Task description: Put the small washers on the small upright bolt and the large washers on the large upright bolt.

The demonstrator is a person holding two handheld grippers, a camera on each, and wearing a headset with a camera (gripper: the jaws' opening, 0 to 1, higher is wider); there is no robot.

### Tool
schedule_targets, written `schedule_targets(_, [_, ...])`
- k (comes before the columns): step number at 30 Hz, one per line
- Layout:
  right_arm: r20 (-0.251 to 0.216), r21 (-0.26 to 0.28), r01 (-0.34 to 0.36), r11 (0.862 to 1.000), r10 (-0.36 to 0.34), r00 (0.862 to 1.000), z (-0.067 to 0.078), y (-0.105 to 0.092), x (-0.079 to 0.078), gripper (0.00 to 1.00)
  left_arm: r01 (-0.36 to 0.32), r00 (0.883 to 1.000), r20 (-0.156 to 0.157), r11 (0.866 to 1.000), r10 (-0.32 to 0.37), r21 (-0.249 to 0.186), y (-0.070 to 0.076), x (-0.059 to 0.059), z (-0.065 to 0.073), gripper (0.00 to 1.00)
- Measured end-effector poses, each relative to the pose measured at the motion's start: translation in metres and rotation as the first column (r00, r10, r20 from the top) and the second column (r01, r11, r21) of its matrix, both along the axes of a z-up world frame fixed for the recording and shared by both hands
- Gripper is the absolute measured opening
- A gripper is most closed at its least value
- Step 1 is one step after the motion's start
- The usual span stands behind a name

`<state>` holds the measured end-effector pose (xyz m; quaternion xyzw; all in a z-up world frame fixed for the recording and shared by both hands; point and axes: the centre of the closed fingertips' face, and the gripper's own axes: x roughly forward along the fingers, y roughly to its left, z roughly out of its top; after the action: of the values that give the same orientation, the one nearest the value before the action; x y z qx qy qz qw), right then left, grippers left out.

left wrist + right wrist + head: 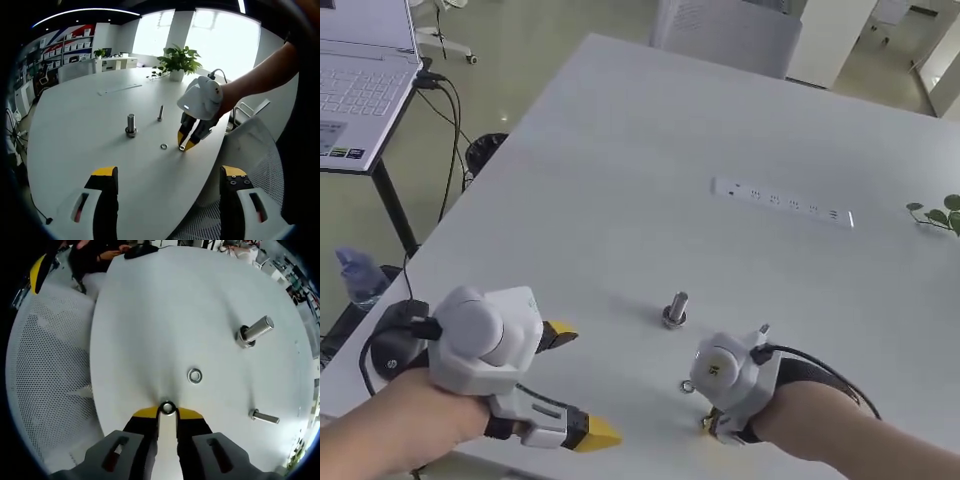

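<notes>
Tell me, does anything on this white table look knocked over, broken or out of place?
Nothing stands out. The large bolt and small bolt both stand upright. A loose washer lies flat on the table near them. The right hand-held gripper pinches a second washer at its tips.

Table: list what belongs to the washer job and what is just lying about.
Job: large bolt, small bolt, loose washer, held washer in the right gripper.
Lying about: power strip, laptop, bottle, potted plant.
</notes>
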<state>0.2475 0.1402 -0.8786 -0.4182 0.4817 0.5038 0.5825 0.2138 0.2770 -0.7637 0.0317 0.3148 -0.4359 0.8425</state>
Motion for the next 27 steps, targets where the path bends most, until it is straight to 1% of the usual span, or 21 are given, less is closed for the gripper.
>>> schedule_targets(4, [-0.010, 0.020, 0.011, 1.000, -0.010, 1.000, 0.0001, -0.0008, 0.0009, 0.13, 0.002, 1.000, 0.000, 1.000, -0.002, 0.003, 0.0002, 0.0000, 0.0003, 0.83])
schedule_targets(12, [-0.047, 0.041, 0.047, 0.998, -0.045, 0.998, 0.0007, -0.0001, 0.0017, 0.12, -0.001, 1.000, -0.001, 1.000, 0.001, 0.003, 0.0013, 0.0007, 0.0002, 0.83])
schedule_targets(15, [-0.053, 0.052, 0.059, 0.997, -0.057, 0.997, 0.0011, 0.0001, 0.0014, 0.12, -0.003, 1.000, -0.001, 1.000, 0.003, 0.001, 0.0016, 0.0011, 0.0004, 0.83])
schedule_targets(18, [-0.055, 0.057, 0.064, 0.996, -0.061, 0.997, 0.0010, 0.0003, 0.0017, 0.12, -0.006, 1.000, -0.004, 1.000, 0.006, 0.000, 0.0021, 0.0011, -0.0003, 0.82])
schedule_targets(20, [-0.045, 0.058, 0.059, 0.997, -0.056, 0.997, 0.0011, 0.0006, 0.0034, 0.12, -0.004, 1.000, -0.005, 1.000, 0.004, 0.002, 0.0021, 0.0007, -0.0013, 0.82])
schedule_targets(22, [-0.052, 0.059, 0.067, 0.996, -0.064, 0.997, 0.0012, 0.0007, 0.0032, 0.12, -0.005, 1.000, -0.006, 1.000, 0.005, 0.000, 0.0017, 0.0006, -0.0012, 0.82])
schedule_targets(27, [-0.044, 0.056, 0.071, 0.996, -0.068, 0.997, 0.0011, -0.0021, 0.0073, 0.12, -0.003, 1.000, -0.007, 1.000, 0.003, -0.001, 0.0007, 0.0008, -0.0014, 0.82])
